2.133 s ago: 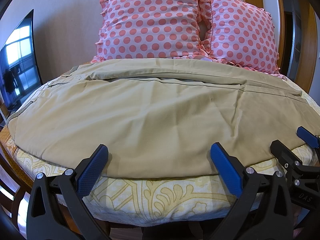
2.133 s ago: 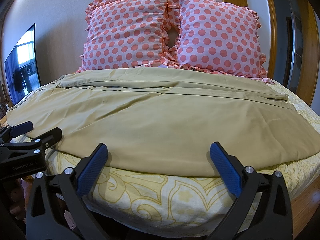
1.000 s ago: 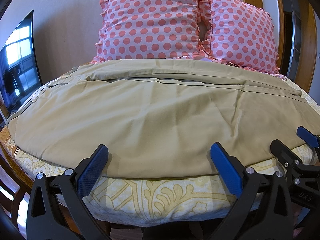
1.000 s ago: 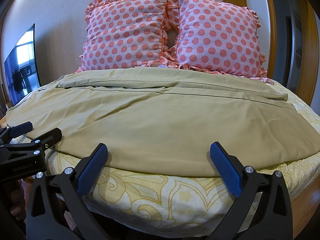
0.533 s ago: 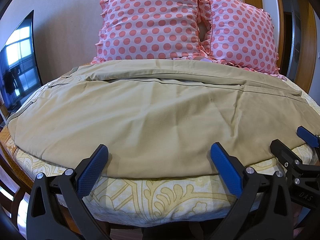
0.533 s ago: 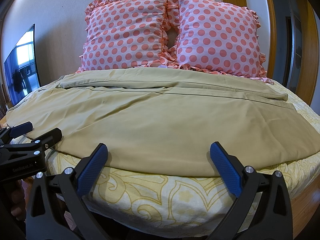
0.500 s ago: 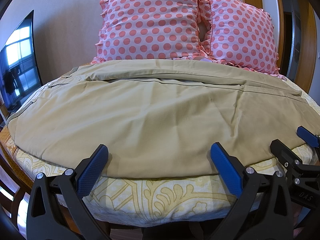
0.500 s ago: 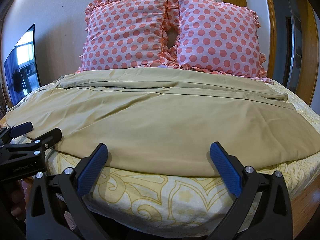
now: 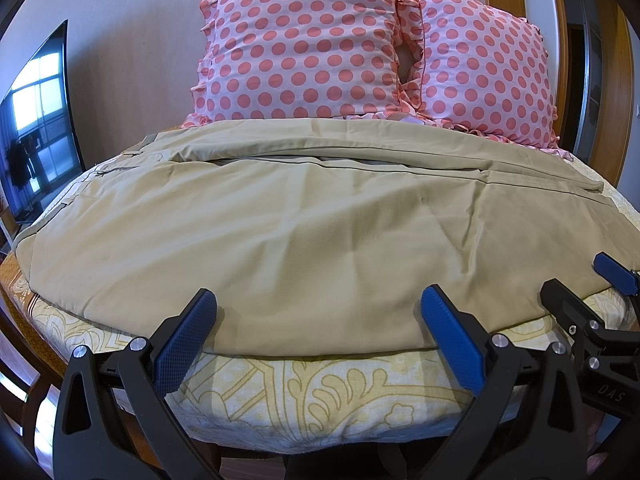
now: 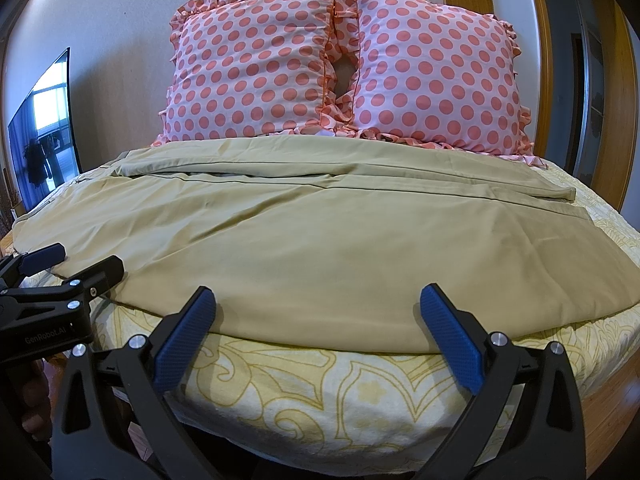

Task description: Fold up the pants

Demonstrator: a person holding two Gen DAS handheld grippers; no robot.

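Observation:
Tan pants (image 9: 304,224) lie spread flat across the bed, waistband at the left, leg hems at the right; they also show in the right wrist view (image 10: 320,236). My left gripper (image 9: 320,320) is open and empty, just before the near edge of the pants. My right gripper (image 10: 320,316) is open and empty at the same near edge, further right. Each gripper shows in the other's view: the right one at the right edge (image 9: 588,292), the left one at the left edge (image 10: 76,264).
The bed has a yellow patterned sheet (image 9: 320,392). Two pink polka-dot pillows (image 10: 344,68) lean on the wall behind the pants. A dark TV screen (image 9: 36,120) stands at the left. A wooden door frame (image 10: 616,92) is at the right.

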